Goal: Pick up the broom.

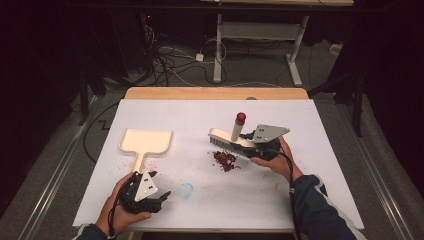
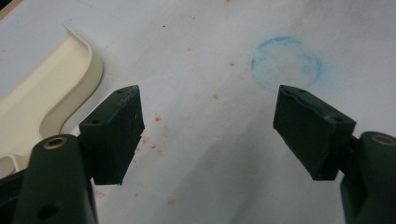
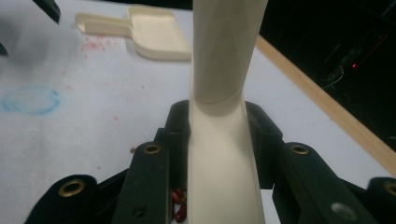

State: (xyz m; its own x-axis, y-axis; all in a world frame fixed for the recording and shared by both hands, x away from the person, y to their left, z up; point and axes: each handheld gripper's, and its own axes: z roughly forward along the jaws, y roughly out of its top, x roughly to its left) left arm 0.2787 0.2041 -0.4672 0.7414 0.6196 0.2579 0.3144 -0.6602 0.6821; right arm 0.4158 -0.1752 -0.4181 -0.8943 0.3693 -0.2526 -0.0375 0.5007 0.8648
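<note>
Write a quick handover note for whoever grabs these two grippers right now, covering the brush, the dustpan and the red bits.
Right gripper: shut on the brush, bristles down just behind the red bits.
Left gripper: open, empty, beside the dustpan handle.
Dustpan: flat on the white sheet, far left of the pile, empty.
Done: brush picked up, bits lie in one pile.
Left: likely grip the dustpan, bring it to the pile, sweep the bits in.
</note>
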